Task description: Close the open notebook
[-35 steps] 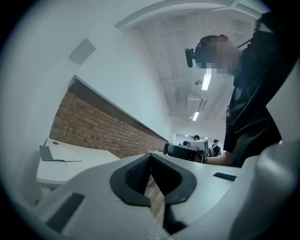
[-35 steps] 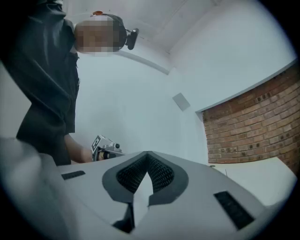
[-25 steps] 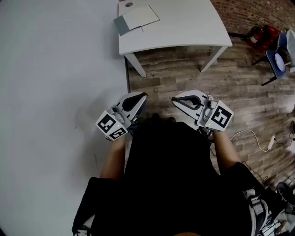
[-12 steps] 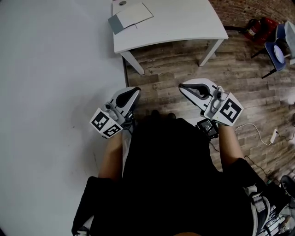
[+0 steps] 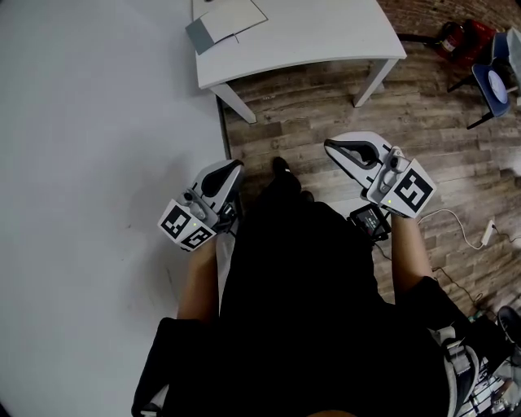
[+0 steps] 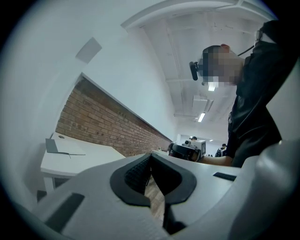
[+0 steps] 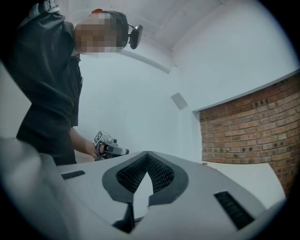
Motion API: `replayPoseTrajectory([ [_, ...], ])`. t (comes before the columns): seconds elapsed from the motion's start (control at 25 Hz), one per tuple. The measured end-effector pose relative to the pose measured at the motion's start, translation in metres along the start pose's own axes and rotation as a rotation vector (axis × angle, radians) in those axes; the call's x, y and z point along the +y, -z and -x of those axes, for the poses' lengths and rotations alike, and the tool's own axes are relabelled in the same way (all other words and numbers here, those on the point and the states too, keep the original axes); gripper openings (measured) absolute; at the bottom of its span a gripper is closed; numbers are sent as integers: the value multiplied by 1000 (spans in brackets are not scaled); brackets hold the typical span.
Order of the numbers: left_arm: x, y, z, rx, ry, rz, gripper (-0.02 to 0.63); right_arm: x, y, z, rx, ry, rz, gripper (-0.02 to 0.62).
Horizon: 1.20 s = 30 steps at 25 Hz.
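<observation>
As the person steps forward, the right gripper [image 5: 330,147] swinging ahead and the left gripper [image 5: 235,167] trailing, both clenched on nothing, the open notebook [image 5: 226,21] still lies untouched, well ahead on the worktop [image 5: 317,37].

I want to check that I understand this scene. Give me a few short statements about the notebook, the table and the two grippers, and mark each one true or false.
1. The notebook lies on the white table. True.
2. The left gripper is holding the notebook. False: its jaws are shut on nothing, well short of the table.
3. The right gripper has its jaws wide apart. False: they are together, with nothing between them.
4. The floor under the table is made of wooden planks. True.
</observation>
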<state>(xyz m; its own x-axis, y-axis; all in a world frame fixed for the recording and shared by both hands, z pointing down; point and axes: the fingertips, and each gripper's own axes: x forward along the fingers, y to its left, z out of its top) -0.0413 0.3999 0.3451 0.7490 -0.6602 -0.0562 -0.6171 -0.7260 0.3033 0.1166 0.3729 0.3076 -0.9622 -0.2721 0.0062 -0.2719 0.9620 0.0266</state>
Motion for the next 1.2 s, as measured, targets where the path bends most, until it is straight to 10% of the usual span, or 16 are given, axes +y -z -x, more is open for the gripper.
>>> replayPoseTrajectory([
  [1.2, 247, -53, -77, -69, -78, 126, 15, -204, 10, -158, 60, 27, -128, 3],
])
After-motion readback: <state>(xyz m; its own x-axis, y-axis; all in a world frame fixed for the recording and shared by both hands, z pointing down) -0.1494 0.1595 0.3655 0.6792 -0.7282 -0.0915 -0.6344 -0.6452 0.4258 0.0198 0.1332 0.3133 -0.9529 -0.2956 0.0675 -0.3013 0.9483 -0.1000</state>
